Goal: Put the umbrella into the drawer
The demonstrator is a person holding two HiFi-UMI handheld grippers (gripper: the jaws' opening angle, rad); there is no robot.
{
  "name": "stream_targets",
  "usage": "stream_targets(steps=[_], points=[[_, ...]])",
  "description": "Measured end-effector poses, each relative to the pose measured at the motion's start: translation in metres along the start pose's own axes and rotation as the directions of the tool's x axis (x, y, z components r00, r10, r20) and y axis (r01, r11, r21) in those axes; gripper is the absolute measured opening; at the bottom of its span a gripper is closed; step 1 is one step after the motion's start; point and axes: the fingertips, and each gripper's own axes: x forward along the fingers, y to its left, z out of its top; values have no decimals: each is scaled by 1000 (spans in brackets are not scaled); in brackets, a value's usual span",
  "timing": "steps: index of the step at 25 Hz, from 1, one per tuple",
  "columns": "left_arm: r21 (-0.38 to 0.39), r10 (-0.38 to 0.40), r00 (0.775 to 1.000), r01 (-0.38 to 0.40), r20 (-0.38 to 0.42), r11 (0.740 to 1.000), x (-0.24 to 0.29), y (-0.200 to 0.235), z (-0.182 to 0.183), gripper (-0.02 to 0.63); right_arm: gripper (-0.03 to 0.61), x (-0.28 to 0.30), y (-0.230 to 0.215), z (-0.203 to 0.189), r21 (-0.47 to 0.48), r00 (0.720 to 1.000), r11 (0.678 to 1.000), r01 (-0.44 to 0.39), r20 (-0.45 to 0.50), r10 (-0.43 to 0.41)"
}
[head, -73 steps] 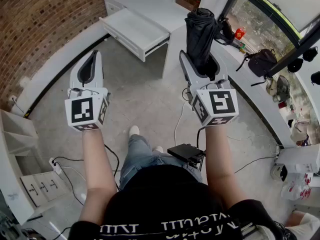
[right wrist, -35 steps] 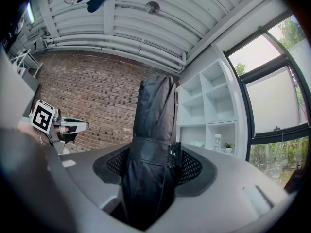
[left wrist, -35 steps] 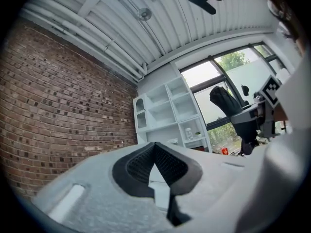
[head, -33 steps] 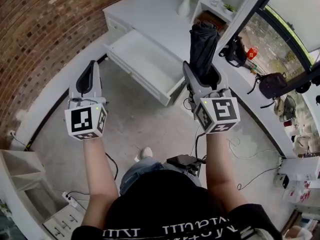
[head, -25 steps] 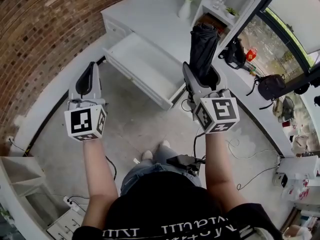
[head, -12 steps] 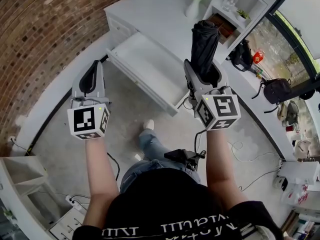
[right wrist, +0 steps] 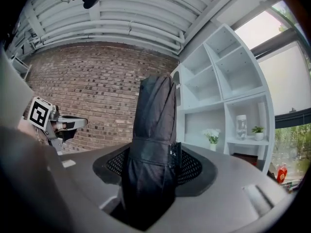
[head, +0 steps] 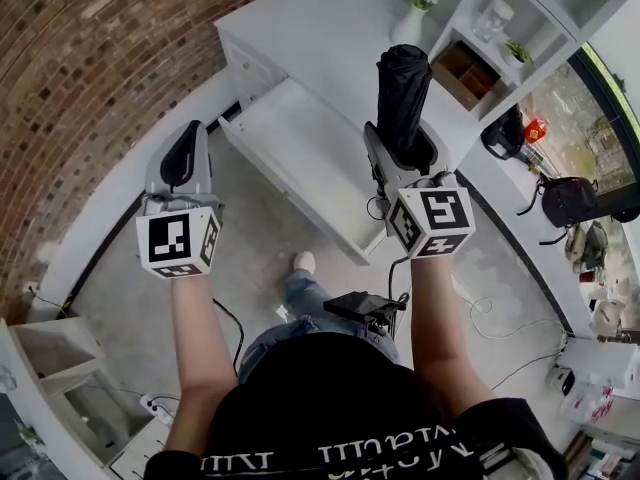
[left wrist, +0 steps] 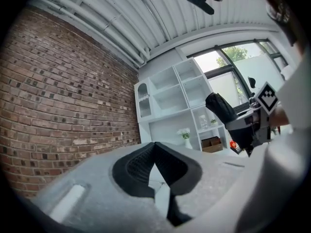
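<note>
Umbrella point(head: 402, 93), black, folded and strapped shut, stands upright in the right hand-held gripper point(head: 403, 140), whose jaws grasp its lower part. It is held in the air and, in the head view, shows against the white tabletop point(head: 330, 38), just right of the drawer point(head: 290, 148). Its lower end sinks between the jaws and is hidden. The left hand-held gripper point(head: 188, 128) is clenched on nothing, pad tips touching, well off to the drawer's left. The drawer stands pulled out over the floor point(head: 250, 258). Behind are a vase point(head: 408, 28), shelves point(head: 500, 13) and a brick wall point(head: 90, 58).
</note>
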Motion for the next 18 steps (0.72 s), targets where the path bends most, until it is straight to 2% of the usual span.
stream_targets(steps=[9, 18], points=[[-22, -61, 995, 59, -85, 998, 88, 14, -40, -2, 259, 85, -20, -62, 30, 986, 999, -33, -165, 37], [-80, -100, 987, 91, -129, 993, 135, 21, -81, -2, 259, 130, -24, -149, 34, 918, 997, -69, -390, 76]])
